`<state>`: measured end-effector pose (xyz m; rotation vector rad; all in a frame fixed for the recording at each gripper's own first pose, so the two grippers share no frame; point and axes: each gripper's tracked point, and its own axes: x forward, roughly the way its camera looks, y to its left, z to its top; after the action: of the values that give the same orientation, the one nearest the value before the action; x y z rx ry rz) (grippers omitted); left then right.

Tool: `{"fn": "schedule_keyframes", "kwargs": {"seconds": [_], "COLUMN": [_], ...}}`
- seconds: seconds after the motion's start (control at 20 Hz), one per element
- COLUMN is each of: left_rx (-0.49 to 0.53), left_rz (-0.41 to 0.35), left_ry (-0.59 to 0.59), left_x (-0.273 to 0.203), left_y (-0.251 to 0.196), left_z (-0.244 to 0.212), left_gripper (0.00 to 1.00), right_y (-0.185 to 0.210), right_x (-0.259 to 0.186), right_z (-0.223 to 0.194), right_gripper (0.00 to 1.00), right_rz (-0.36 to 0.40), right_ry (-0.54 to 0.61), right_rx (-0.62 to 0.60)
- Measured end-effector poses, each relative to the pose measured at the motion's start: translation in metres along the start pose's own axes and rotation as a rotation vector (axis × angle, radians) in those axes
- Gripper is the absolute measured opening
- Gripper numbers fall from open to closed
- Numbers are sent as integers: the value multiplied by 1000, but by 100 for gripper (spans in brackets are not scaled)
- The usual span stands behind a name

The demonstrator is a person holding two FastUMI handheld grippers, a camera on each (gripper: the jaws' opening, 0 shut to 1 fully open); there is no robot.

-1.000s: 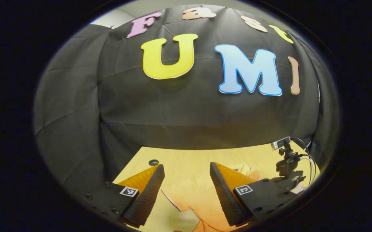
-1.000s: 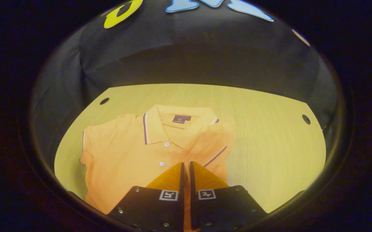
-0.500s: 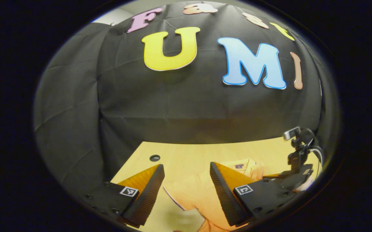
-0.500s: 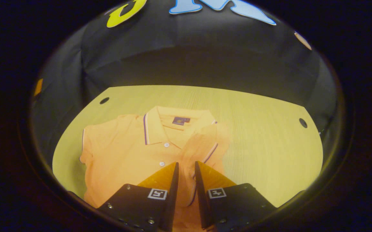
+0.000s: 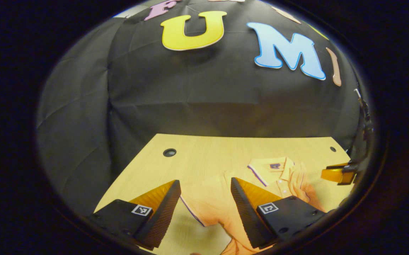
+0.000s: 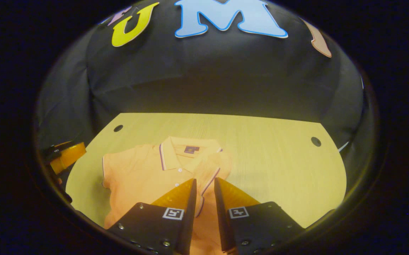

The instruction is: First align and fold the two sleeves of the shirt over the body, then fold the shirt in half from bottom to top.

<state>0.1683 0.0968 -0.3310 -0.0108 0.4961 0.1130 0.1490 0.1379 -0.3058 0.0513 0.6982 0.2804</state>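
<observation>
An orange polo shirt (image 6: 144,177) with a purple-trimmed collar (image 6: 169,156) lies face up on the wooden table (image 6: 278,159). One sleeve (image 6: 215,169) is folded over the body; the other sleeve (image 6: 108,170) lies spread flat. My right gripper (image 6: 204,182) hovers above the folded sleeve, its fingers a little apart and holding nothing. My left gripper (image 5: 204,184) stands wide open above the spread sleeve (image 5: 204,207), with nothing between its fingers. One of the right gripper's fingers (image 5: 333,174) shows at the far right of the left gripper view.
The table has round holes near its far corners (image 6: 118,128) (image 6: 316,141) (image 5: 169,152). Bare wood (image 6: 282,184) runs to the right of the shirt. Black cloth walls close the booth behind and at the sides. A finger of the left gripper (image 6: 68,156) shows at the table's left edge.
My right gripper opened, let go of the folded sleeve and drew back from it. The left gripper tipped downward, bringing the collar and more of the table into view.
</observation>
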Motion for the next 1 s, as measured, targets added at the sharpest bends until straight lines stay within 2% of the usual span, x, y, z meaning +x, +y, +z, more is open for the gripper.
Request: {"fn": "schedule_keyframes", "kwargs": {"seconds": [0.6,1.0], "left_rx": [-75,-91], "left_rz": [35,48], "left_ry": [167,282], "left_x": [44,53], "left_y": [23,27], "left_z": [-84,-132], "left_gripper": [94,95], "right_y": [16,13], "right_x": [-44,-58], "right_z": [9,8], "right_gripper": [31,31], "right_rz": [9,-10], "right_ry": [-24,-26], "right_rx": [4,7]}}
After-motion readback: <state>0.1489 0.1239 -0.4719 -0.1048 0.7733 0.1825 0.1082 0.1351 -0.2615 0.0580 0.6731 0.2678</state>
